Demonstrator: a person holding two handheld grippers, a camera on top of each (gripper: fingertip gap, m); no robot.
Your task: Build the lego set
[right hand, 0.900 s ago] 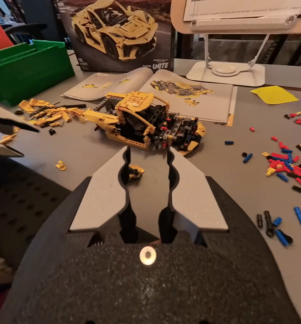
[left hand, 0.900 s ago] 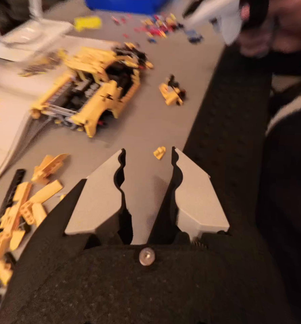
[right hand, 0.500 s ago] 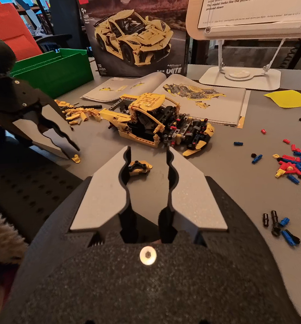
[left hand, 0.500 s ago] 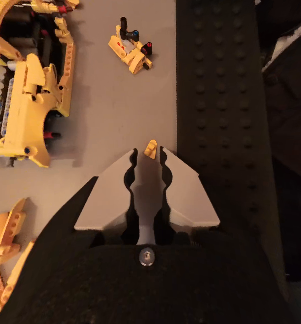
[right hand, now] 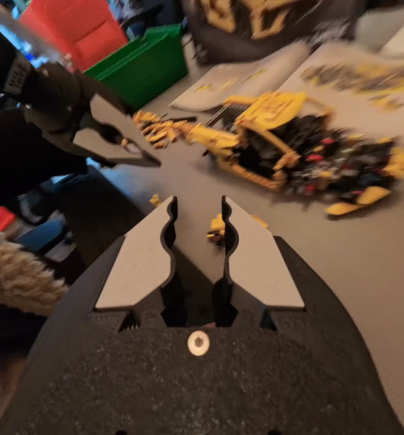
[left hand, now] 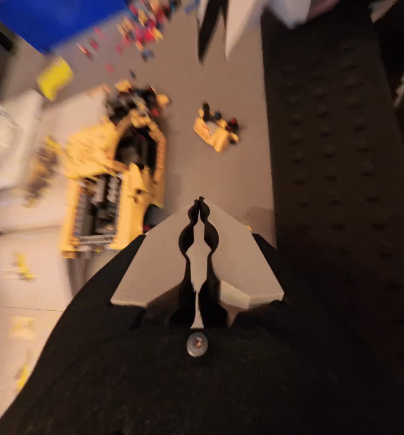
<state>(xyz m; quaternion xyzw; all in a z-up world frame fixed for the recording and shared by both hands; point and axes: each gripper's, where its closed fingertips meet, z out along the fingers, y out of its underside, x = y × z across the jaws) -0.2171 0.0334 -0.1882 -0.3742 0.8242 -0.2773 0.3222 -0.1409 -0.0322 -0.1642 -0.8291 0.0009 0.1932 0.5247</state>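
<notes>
The half-built yellow and black car (right hand: 290, 150) lies on the grey table; it also shows in the left wrist view (left hand: 116, 179). My left gripper (left hand: 200, 200) is shut, tips touching, and nothing shows between them; the right wrist view has it in the air at the left (right hand: 155, 162). A small yellow piece (right hand: 156, 200) lies on the table near the mat edge. My right gripper (right hand: 198, 202) is open, low over the table. A small yellow and black sub-assembly (right hand: 216, 229) sits between its fingers, close to the right one; it also shows in the left wrist view (left hand: 216, 131). Both views are blurred.
A black studded mat (left hand: 337, 164) runs along the table's near edge. An open instruction booklet (right hand: 243, 80), a green bin (right hand: 140, 68) and the set's box (right hand: 267, 18) stand behind the car. Loose yellow parts (right hand: 158, 131) lie left of it. A blue bin (left hand: 55, 21) and coloured pins (left hand: 144, 30) lie beyond. The tips of one gripper are about 11 cm away from the tips of the other. To the small yellow piece (right hand: 156, 200): left tips about 6 cm, right tips about 15 cm.
My left gripper has shut and lifted away from the small yellow piece, which stays on the table. My right gripper has moved closer over the sub-assembly. Both cameras are moving.
</notes>
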